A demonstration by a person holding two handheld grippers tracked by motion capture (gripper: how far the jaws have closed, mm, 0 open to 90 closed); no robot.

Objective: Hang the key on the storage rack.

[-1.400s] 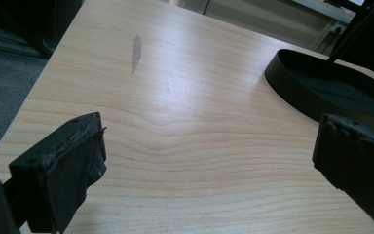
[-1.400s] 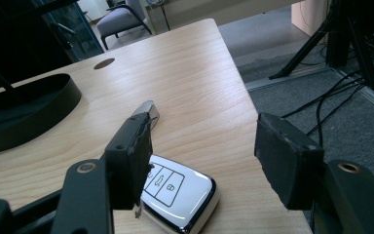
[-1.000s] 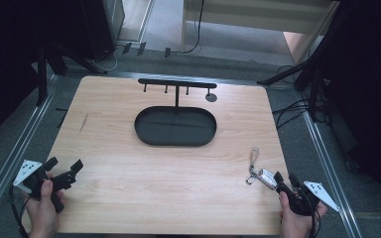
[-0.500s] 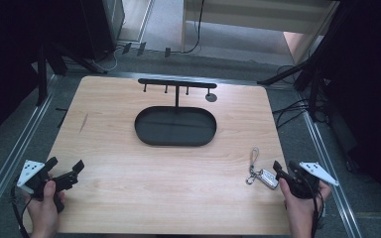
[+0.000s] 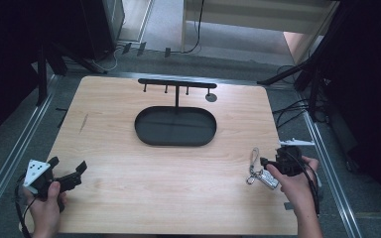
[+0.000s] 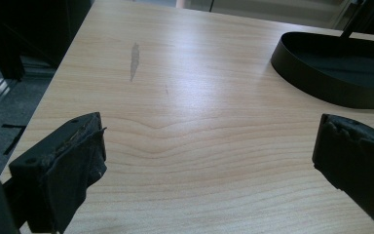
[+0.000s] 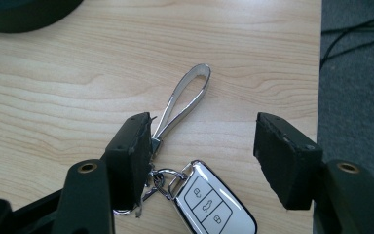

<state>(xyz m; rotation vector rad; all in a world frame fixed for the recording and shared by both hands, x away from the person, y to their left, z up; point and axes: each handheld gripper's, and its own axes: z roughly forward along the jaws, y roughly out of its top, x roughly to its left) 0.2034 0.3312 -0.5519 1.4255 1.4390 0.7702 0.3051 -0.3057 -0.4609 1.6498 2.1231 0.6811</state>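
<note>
Worktop (image 5: pixel 129 198): light wood-grain board, rounded corners; a dark streak marks the surface on its left part (image 6: pixel 134 59).

Tray (image 5: pixel 175 126): black, oval, low-walled, lying at the centre of the far half. Its near wall appears at upper right in the left gripper view (image 6: pixel 321 85).

Rack (image 5: pixel 177 84): black crossbar on a post rising from the tray's far edge — short pegs hang under it, and a small round disc (image 5: pixel 211 97) sits at its right end.

Key fob (image 7: pixel 212 204): white face with three buttons, chrome rim, lying flat near the worktop's right edge, on the near half. In the high view it lies just left of the person's right hand (image 5: pixel 297 186).

Strap (image 7: pixel 182 100): silver loop joined to the fob by a key ring (image 7: pixel 160 178), stretched away toward the far side.

Right hand-held gripper (image 7: pixel 202 156): released, jaws spread wide and low over the worktop. The left jaw sits against the strap's base beside the ring; the right jaw stands apart from fob and strap. Nothing is grasped.

Left hand-held gripper (image 6: pixel 209 156): released, jaws wide apart — bare wood between them. It is held at the near left corner, well apart from the tray.
</note>
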